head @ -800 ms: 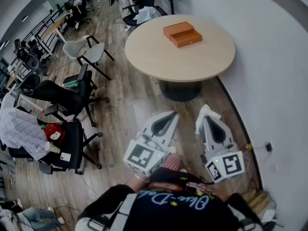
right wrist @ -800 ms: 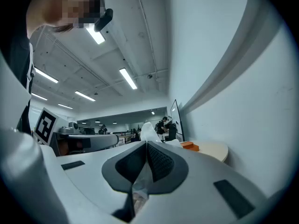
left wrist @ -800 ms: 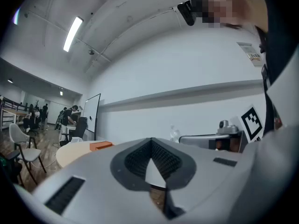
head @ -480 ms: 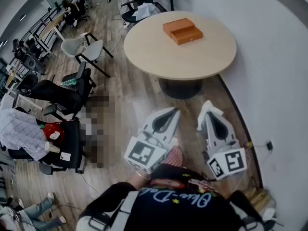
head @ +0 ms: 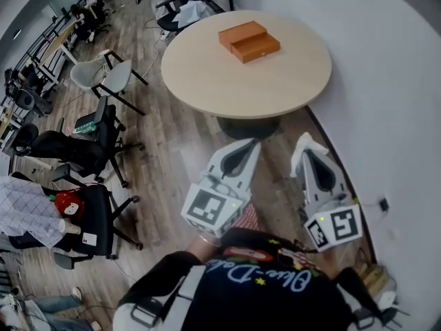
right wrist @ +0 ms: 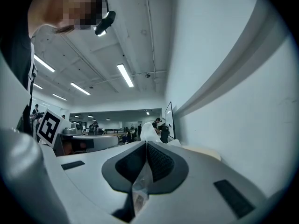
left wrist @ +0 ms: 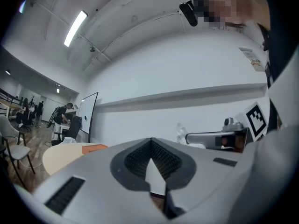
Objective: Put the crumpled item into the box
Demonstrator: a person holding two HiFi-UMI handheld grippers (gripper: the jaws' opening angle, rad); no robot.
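An orange box, lying in two open halves, sits on the far side of the round wooden table. Both grippers are held above the floor, short of the table's near edge. My left gripper is shut with nothing in it; in the left gripper view its jaws meet at the tips, and the box shows far off to the left. My right gripper is shut on a white crumpled item, which sticks out past the jaw tips in the right gripper view.
A white wall runs close along the right of the table. Several office chairs stand on the wood floor at the left, one holding a red toy. More desks and people are far back in the room.
Both grippers have moved forward toward the table's near edge, and the head view has shifted with them. The right gripper still holds the white item.
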